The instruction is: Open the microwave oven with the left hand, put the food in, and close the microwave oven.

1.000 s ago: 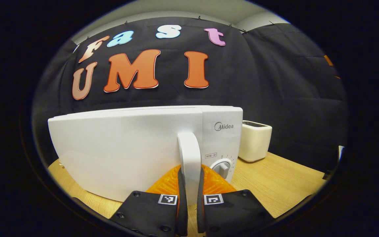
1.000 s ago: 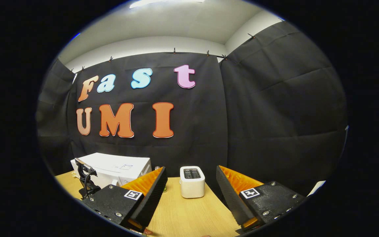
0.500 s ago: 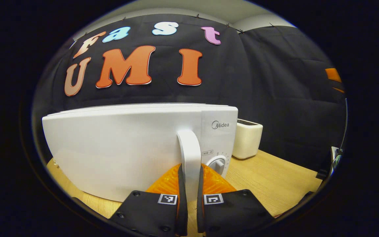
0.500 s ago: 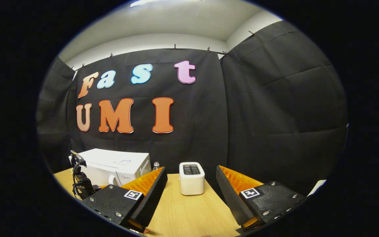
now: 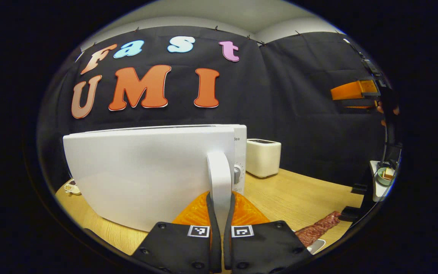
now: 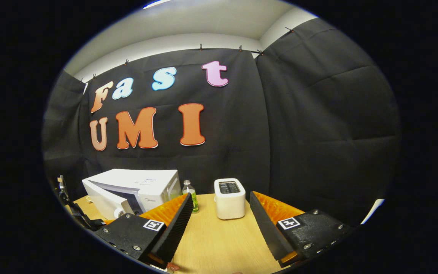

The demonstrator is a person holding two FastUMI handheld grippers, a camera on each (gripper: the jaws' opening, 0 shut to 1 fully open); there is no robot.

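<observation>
In the left gripper view, the left gripper (image 5: 219, 213) pinches the white vertical door handle (image 5: 219, 177) of the microwave oven (image 5: 146, 171): one finger presses on each side of the handle. The door (image 5: 139, 173) is swung partly out from the oven body, and behind its right edge shows a narrow strip of the control panel with a knob (image 5: 237, 174). The oven stands on a wooden table (image 5: 295, 198). To the right of it, apart from it, stands a cream toaster (image 5: 262, 157). At the lower right of this view lies the food, a long reddish-brown strip of meat (image 5: 316, 229), on the table near a white plate edge (image 5: 316, 246); it is outside the oven. Far at the right edge, high up, shows the right gripper (image 5: 354, 91) with a hand (image 5: 388, 110) holding it.

In the right gripper view, the right gripper (image 6: 221, 220) has its fingers spread wide with nothing between them, above the table. Beyond it the microwave oven (image 6: 139, 184) has its door (image 6: 107, 199) ajar. A small green bottle (image 6: 190, 194) stands between the oven and the toaster (image 6: 229, 198)
</observation>
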